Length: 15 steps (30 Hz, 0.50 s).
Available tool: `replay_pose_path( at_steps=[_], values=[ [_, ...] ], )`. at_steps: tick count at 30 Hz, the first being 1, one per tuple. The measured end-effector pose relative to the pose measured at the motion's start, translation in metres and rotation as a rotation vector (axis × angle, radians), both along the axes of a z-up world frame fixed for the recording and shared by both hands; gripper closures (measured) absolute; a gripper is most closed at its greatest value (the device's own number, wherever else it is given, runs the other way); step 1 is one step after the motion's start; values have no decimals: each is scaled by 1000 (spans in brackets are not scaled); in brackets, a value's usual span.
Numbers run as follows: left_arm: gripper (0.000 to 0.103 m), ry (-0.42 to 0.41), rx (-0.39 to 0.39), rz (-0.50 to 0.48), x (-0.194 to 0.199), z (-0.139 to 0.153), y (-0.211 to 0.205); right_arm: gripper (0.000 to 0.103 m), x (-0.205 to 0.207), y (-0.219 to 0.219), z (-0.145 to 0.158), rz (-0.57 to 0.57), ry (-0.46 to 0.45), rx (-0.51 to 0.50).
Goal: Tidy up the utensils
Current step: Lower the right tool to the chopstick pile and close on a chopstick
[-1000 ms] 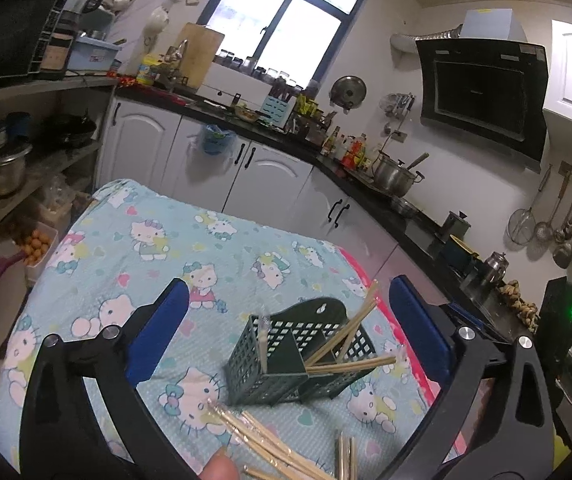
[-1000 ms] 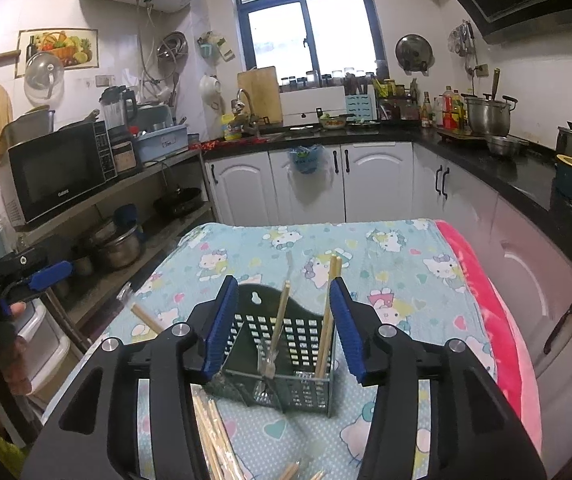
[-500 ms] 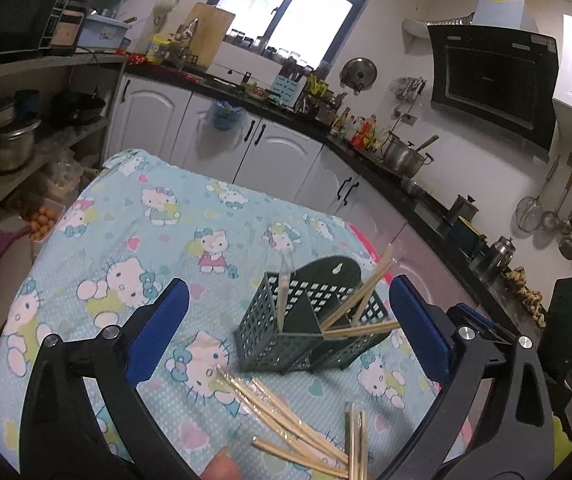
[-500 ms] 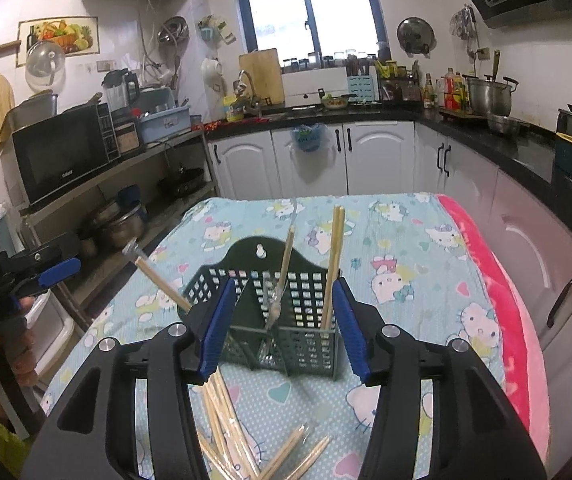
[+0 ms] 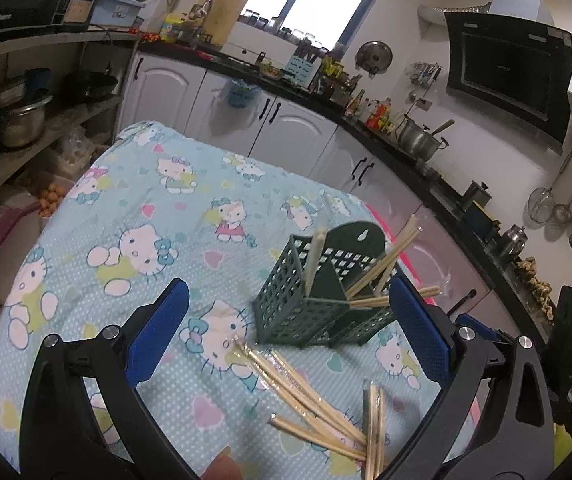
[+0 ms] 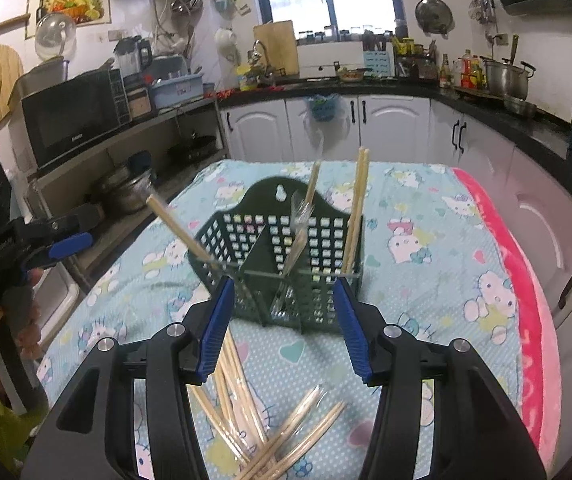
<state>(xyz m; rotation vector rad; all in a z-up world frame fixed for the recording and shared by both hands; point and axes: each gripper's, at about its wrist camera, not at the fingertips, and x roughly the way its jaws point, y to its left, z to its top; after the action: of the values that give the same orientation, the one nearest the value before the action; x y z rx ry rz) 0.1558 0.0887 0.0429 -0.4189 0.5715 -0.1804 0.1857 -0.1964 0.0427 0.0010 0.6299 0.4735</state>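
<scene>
Both tools, left (image 5: 290, 320) & right (image 6: 281, 320), gape wide w/ nothing held; microwave (image 6: 71, 114) badge too blurred (unreadable).

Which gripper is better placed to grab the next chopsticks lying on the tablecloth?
Right, probably. The right gripper is open directly over the loose wooden chopsticks, facing the dark green plastic utensil basket; the left gripper approaches at an angle.
</scene>
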Motion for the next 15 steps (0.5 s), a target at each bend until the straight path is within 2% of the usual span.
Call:
replay_pose_path(
  at_steps=[10,12,15],
  values=[
    [11,74,10,19,2,-24,4,54,-2,13,-18,41,45,-27],
    [13,95,12,22,4,-30,5,54,-3,15,-23,49,57,-30],
    [22,127,13,24,6,-39,7,54,-4,16,-30,52,75,-44]
  ],
)
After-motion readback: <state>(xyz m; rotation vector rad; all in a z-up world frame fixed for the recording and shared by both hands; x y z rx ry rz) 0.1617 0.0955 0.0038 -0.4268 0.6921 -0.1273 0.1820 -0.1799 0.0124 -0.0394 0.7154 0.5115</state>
